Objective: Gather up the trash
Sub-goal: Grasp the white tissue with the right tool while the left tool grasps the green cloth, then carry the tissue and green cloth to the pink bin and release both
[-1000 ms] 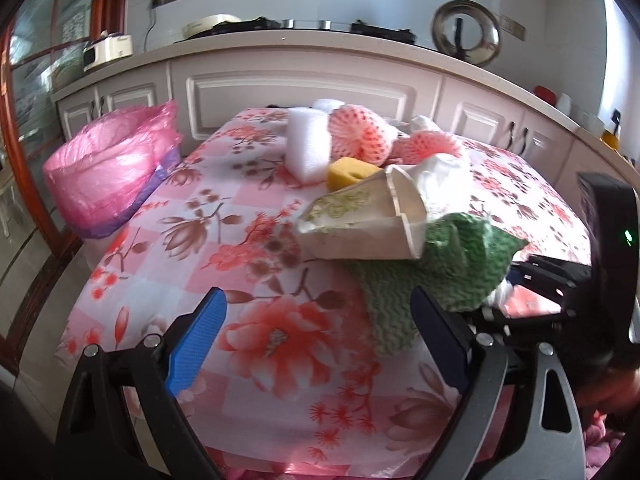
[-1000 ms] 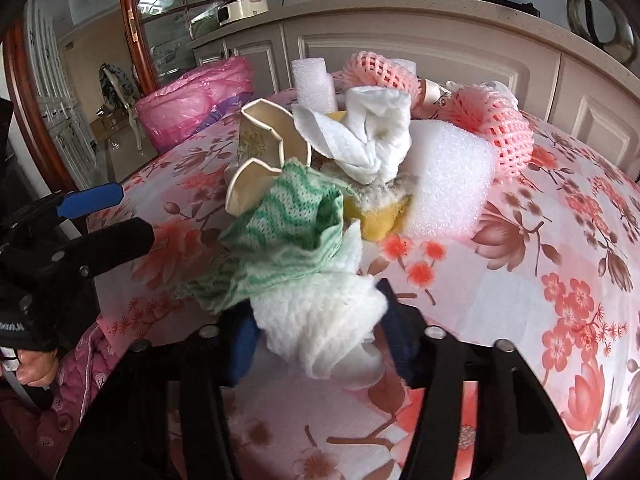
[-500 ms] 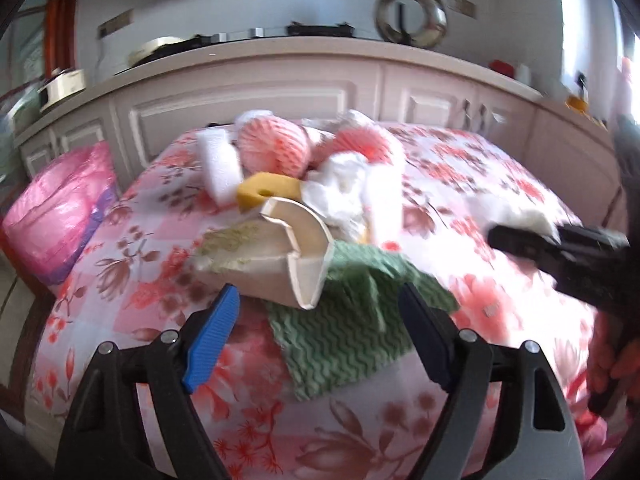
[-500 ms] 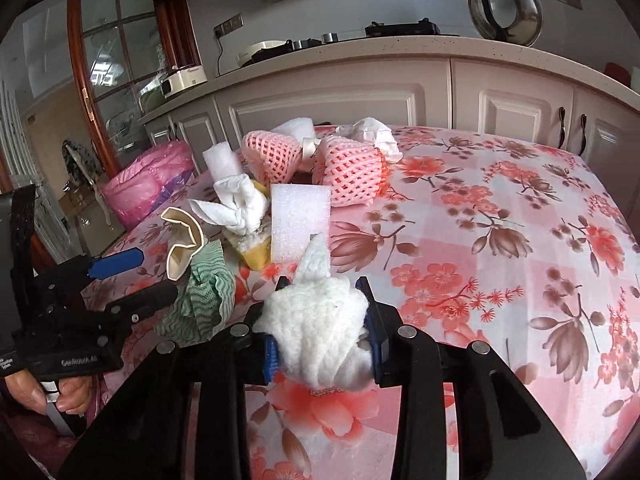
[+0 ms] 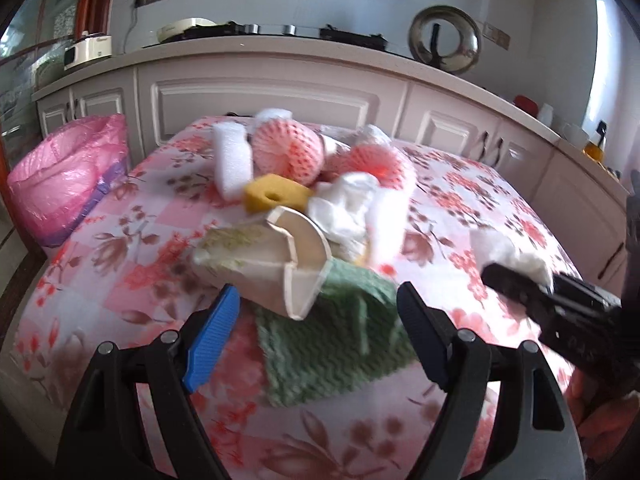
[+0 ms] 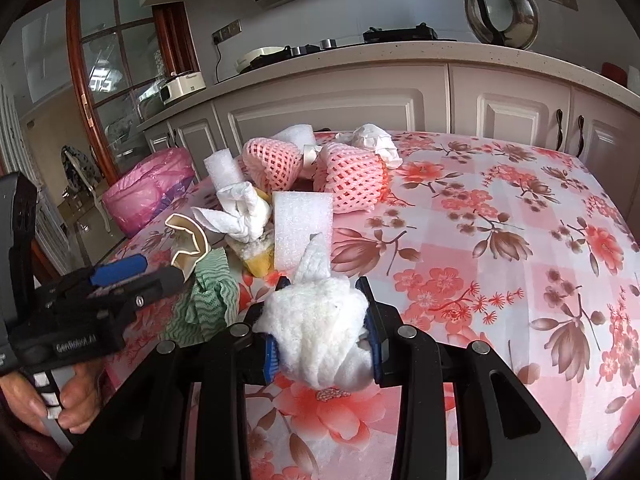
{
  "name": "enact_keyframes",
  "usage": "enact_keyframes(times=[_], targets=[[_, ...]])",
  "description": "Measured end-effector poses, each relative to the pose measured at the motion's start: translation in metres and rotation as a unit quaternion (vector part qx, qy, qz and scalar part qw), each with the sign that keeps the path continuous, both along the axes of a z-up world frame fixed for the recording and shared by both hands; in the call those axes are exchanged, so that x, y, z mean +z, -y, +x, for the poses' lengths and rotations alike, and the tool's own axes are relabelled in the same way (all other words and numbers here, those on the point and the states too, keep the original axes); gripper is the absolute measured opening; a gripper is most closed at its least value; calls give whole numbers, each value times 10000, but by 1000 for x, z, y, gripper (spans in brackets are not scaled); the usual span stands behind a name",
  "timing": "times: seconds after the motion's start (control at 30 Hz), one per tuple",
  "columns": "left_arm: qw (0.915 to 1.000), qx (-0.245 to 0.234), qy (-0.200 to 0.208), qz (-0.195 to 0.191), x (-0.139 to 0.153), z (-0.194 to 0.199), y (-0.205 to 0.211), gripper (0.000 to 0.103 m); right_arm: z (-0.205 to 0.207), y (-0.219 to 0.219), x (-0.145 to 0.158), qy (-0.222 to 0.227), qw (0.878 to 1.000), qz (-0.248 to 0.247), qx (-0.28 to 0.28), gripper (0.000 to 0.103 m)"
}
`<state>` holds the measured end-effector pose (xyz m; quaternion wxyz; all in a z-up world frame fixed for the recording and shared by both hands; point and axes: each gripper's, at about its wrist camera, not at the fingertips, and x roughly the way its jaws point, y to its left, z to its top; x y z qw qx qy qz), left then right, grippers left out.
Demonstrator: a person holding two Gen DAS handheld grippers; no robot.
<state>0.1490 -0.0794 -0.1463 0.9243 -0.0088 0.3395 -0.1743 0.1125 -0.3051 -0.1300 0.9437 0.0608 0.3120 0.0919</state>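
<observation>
Right claw [image 6: 322, 332] clamps white wad [image 6: 320, 332]; left claw [image 5: 316, 334] gapes over green cloth [image 5: 332, 344].

Ahead of me a long run of cream panelled cabinets [image 6: 408, 108] curves under a pale stone counter [image 6: 400, 50]. A round steel lid [image 6: 501, 16] leans on the white wall [image 5: 280, 8]. To my left stands a red-brown wooden glazed door [image 6: 116, 68]. Daylight pours from a window [image 5: 608, 40] at right.
</observation>
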Motion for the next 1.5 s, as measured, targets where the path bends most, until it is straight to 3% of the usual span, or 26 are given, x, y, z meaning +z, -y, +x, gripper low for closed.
enact_keyframes(times=[0.23,0.4,0.47,0.57,0.77,0.9,1.1,1.27,1.5], targets=[[9994,288,-185,-74,-11,5,27,71,-17,27,10,132,9997,-8,-189,33],[9983,464,-223,260,-24,10,47,64,-25,39,7,133,9996,36,-263,33],[9984,343,-344,300,-32,12,51,29,-25,37,6,128,9996,70,-244,33],[9989,235,-321,257,-32,9,47,10,-24,32,6,131,9997,102,-196,33],[9992,-49,351,186,-4,-17,34,6,-20,7,10,193,9998,45,-33,33],[9951,-235,965,-6,23,-30,19,6,-20,-8,20,327,9995,-43,5,33],[9920,-301,1200,-257,43,-32,3,6,-20,-32,35,412,9989,-167,164,33],[9865,-140,1629,-48,60,-47,-14,7,-16,-53,46,551,9976,-238,340,33],[9853,178,1698,56,76,-49,-60,7,2,-83,60,714,9945,-273,714,33]])
